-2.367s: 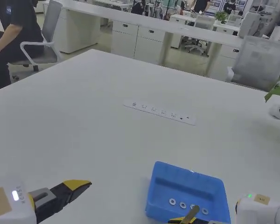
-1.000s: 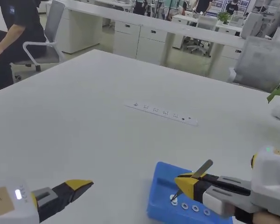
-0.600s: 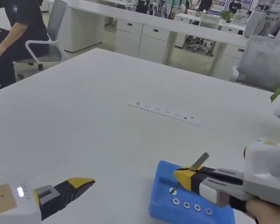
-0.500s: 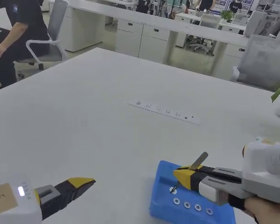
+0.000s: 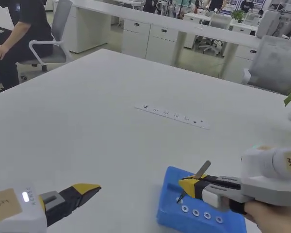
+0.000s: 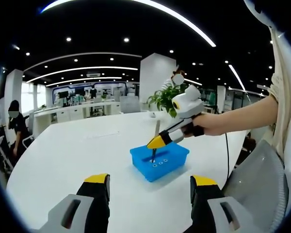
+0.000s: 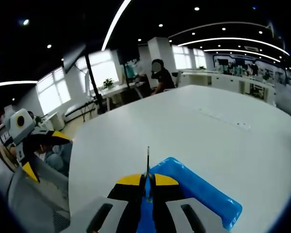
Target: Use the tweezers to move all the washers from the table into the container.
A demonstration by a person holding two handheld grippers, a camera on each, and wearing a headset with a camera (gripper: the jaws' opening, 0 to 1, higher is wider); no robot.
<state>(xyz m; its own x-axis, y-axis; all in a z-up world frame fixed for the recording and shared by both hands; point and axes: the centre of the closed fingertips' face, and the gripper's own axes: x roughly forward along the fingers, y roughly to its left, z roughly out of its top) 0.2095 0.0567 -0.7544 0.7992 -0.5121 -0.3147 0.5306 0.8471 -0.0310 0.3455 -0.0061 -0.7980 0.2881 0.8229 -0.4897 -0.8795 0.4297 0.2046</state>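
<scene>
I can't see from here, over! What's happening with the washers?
Left gripper open, holding nothing. Right gripper shut on tweezers, tips down in container. Four washers visible inside.

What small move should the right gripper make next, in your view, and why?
Probably raise the right gripper, shut on the thin metal tweezers, straight up: their tip sits low inside the blue rectangular plastic container, where four small silver washers lie.

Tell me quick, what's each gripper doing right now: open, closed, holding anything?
Left gripper: open, holding nothing.
Right gripper: shut on the thin metal tweezers, which point down into the blue plastic container.
</scene>
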